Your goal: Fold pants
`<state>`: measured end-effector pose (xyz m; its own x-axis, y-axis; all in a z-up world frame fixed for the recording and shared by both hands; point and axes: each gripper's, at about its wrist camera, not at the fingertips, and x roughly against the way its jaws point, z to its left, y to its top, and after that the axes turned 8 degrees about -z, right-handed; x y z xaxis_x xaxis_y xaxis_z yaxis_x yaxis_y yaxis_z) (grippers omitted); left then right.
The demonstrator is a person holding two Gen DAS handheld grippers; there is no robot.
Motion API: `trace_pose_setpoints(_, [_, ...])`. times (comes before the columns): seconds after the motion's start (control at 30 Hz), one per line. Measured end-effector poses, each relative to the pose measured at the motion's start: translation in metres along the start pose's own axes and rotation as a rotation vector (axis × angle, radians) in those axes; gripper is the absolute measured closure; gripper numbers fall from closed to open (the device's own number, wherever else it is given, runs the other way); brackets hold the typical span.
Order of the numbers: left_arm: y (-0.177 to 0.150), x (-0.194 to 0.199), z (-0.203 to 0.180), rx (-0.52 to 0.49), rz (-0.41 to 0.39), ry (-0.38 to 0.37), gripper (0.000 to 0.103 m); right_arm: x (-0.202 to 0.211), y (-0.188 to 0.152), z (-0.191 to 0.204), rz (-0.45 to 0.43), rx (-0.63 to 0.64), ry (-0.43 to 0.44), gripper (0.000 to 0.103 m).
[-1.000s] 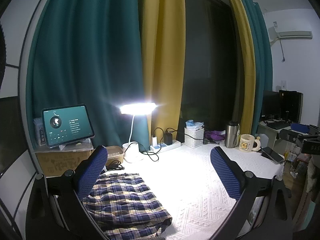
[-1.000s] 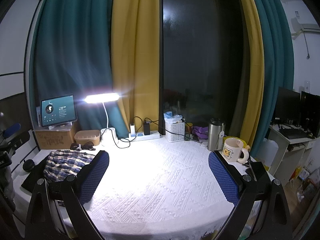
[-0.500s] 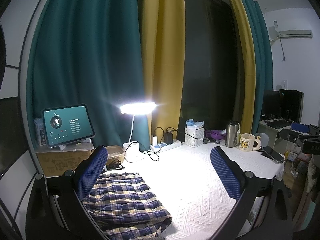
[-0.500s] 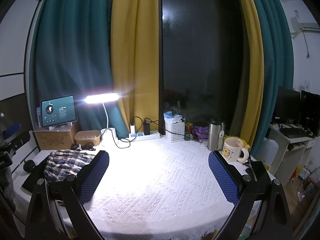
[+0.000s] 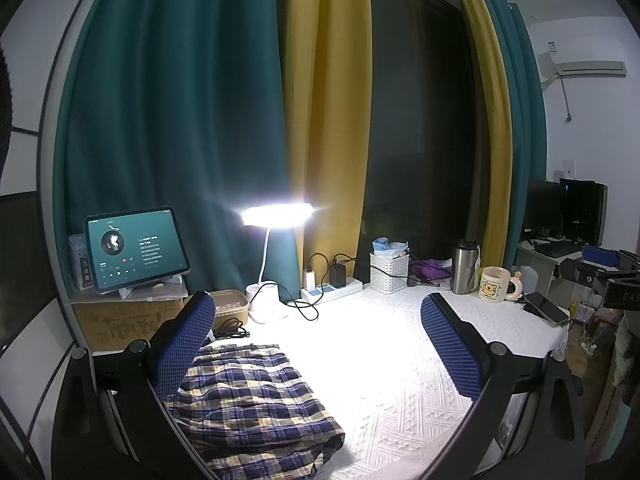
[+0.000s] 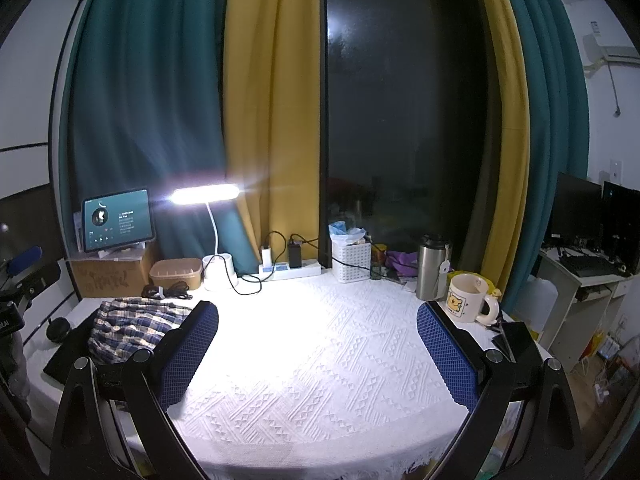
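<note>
The plaid pants [image 5: 252, 404], navy, white and tan, lie in a folded pile on the white textured tablecloth [image 5: 400, 380] at the table's left side. They also show in the right wrist view [image 6: 128, 326], far left. My left gripper [image 5: 316, 344] is open and empty, held above the table with its left finger [image 5: 182, 348] over the pile's left edge. My right gripper [image 6: 318, 354] is open and empty over the middle of the tablecloth [image 6: 320, 360], to the right of the pants.
Along the back stand a tablet [image 5: 136, 248] on a cardboard box, a lit desk lamp [image 5: 276, 216], a power strip [image 5: 332, 290], a white basket [image 5: 390, 272], a steel tumbler [image 5: 464, 266] and a mug [image 5: 494, 284]. A phone [image 5: 546, 308] lies at the right edge.
</note>
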<state>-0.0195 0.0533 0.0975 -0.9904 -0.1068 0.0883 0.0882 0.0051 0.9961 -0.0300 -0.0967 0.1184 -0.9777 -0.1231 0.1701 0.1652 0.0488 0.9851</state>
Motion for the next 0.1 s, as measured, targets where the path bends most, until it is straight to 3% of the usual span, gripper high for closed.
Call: trace_pose_setpoints(0.1, [-0.0002,0.0,0.0,0.006,-0.001,-0.004,0.001,-0.0007,-0.0006,0.0003,0.004,0.002,-0.003,0.003])
